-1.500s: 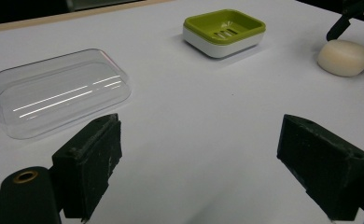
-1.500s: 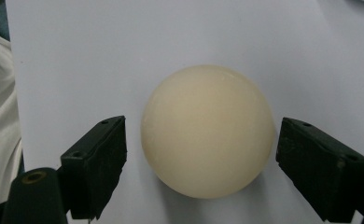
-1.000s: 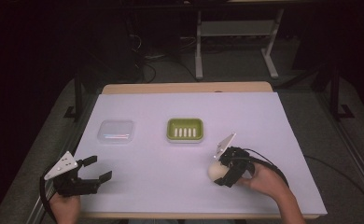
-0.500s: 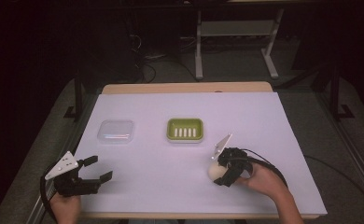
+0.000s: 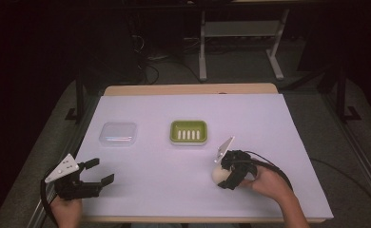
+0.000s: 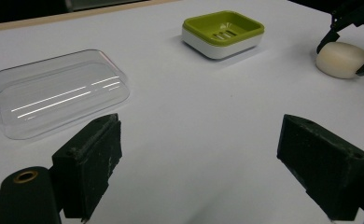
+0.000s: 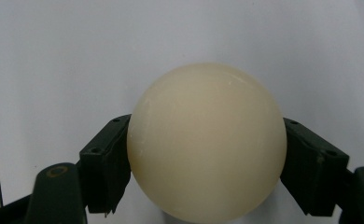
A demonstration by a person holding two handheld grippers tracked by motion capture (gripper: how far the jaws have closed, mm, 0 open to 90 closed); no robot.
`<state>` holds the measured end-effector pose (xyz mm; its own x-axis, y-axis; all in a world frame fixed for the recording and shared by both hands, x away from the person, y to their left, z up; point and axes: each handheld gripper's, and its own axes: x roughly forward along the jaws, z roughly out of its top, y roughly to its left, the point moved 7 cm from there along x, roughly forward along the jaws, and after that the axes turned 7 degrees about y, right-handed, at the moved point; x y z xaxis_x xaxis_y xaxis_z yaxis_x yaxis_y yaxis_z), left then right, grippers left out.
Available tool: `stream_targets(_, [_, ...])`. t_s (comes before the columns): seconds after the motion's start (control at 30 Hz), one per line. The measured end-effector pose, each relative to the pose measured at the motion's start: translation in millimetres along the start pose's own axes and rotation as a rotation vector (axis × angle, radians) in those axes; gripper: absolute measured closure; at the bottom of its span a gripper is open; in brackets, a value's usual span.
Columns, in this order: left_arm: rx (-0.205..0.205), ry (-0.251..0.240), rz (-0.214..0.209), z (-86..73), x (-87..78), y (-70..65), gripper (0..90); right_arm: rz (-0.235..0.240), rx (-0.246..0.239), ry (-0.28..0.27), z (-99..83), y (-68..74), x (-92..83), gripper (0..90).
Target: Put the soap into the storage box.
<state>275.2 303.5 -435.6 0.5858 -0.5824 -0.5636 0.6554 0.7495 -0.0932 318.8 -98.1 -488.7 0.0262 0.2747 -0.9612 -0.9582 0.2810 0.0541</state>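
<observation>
Gripping the soap point(image 5: 218, 175), right claw point(image 5: 225, 173) faces green dish point(image 5: 188, 131); left claw point(image 5: 94, 172) gapes.

A white-topped table point(image 5: 269, 123) stands on grey carpet in a dark room, a metal frame point(image 5: 240, 42) behind.

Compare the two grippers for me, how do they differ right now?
The right gripper has its fingers closed against a cream soap bar; the left gripper is spread wide with nothing between its fingers. The right one sits near the green soap dish, while the left sits at the table's near left corner, below the clear lid. Both are black and hand-held.
</observation>
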Motion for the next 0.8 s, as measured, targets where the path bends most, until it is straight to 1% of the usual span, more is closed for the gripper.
stream_targets(0.1, [0.003, -0.001, 0.000, 0.4, 0.2, -0.5, 13.3, -0.003, -0.004, 0.004, 1.1, -1.0, -0.1, 24.0])
stream_targets(0.13, [0.003, -0.001, 0.000, 0.4, 0.3, -0.5, 13.3, 0.004, -0.002, 0.004, 1.8, -1.2, -0.6, 24.0])
stream_targets(0.4, [-0.005, -0.005, 0.005, 0.0, -0.7, 1.5, 13.3, 0.012, -0.012, -0.014, 12.6, -5.8, -10.0, 24.1])
stream_targets(0.53, [-0.006, -0.008, 0.007, 0.3, -1.2, 1.7, 13.2, 0.026, -0.025, -0.032, 21.4, -7.6, -15.8, 24.1])
stream_targets(0.63, [-0.006, -0.007, 0.008, 0.0, -2.0, 2.3, 13.2, 0.021, -0.031, -0.039, 28.0, -11.1, -20.1, 24.1])
stream_targets(0.73, [-0.009, -0.006, 0.010, -0.6, -2.5, 3.4, 13.3, 0.025, -0.042, -0.071, 35.8, -16.0, -26.3, 24.3])
stream_targets(0.8, [-0.008, 0.001, 0.012, -1.2, -2.9, 4.2, 13.3, 0.021, -0.048, -0.075, 37.5, -17.9, -27.4, 24.3])
